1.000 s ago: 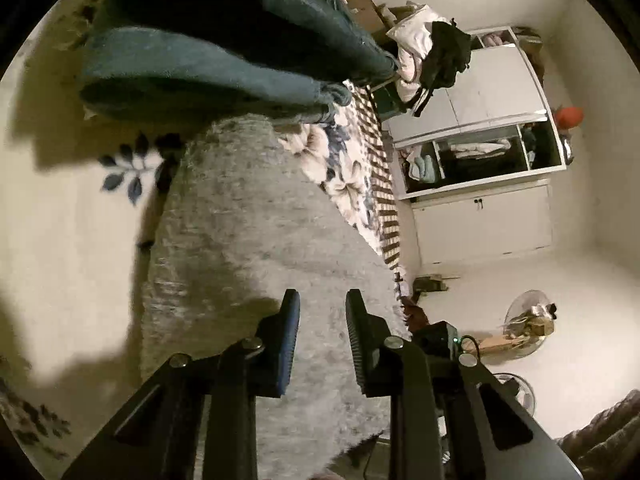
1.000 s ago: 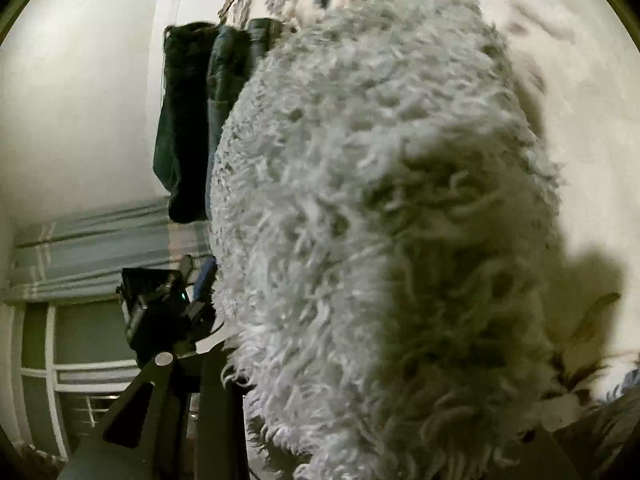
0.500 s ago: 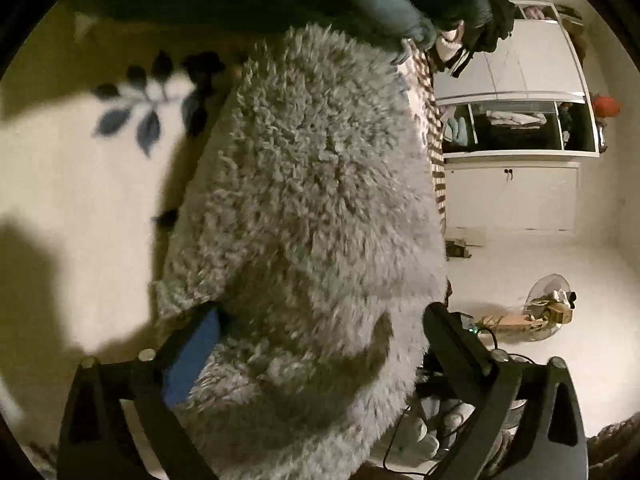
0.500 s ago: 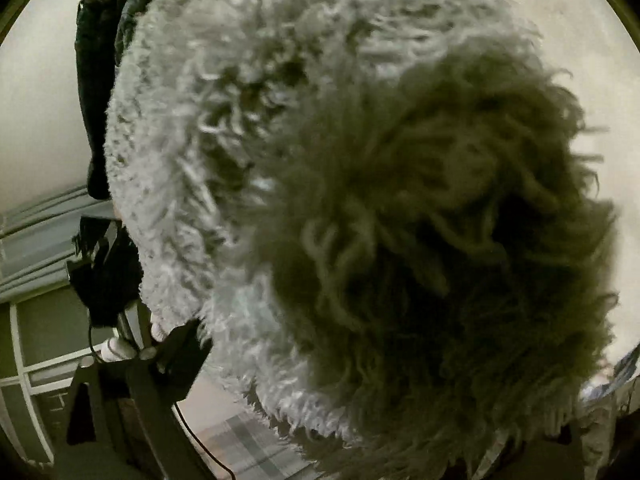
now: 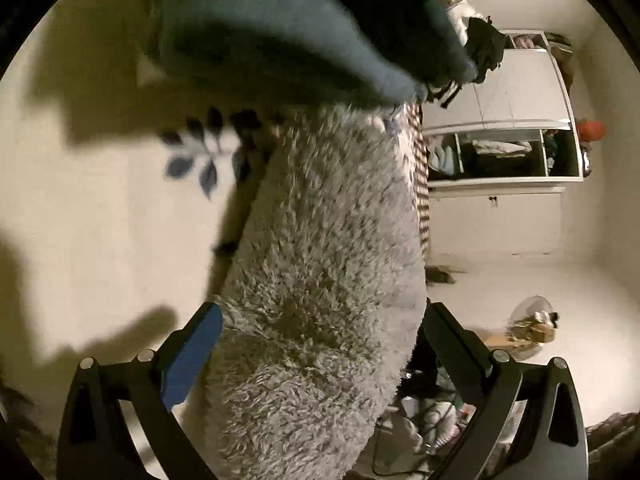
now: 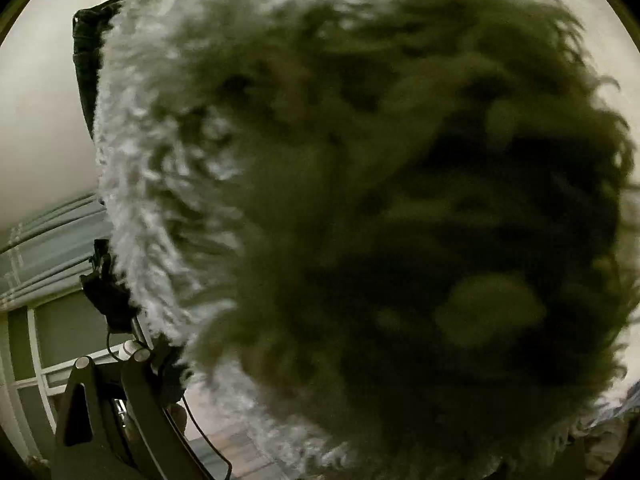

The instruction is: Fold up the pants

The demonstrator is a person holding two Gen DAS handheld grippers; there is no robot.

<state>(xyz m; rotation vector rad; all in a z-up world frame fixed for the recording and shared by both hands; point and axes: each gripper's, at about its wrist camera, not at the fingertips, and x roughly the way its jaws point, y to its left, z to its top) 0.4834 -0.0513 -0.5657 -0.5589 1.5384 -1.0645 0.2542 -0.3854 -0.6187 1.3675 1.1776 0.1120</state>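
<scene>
The left claw (image 5: 320, 356) stands released, its two fingers spread wide. Between them lies the folded end of the fluffy grey pants (image 5: 324, 288); the blue pad (image 5: 192, 360) of one finger sits just beside the pile's edge, the other finger's black tip close against the opposite edge, neither pressing in. The pants run straight ahead of the claw along the bed's edge, resting on a cream bedsheet (image 5: 100, 220) printed with dark blue leaves. No writing or label can be read anywhere.

Beyond the pants' far end, a stack of dark teal folded cloth (image 5: 288, 40) overhangs them. Off to the claw's black-fingered side, past the bed, a small fan (image 5: 528, 332) stands on the pale floor. Farthest off is a white wardrobe (image 5: 504, 184): its open shelf compartments hold folded pale and light blue clothes, and dark garments hang over its top corner.

In the right wrist view the right claw (image 6: 320, 380) is almost wholly buried: the grey fleece fills the frame, blurred and in shadow, likely draped right over the lens. Only one black finger (image 6: 132, 400) shows, standing out wide beside the fleece, so this claw is released too.
</scene>
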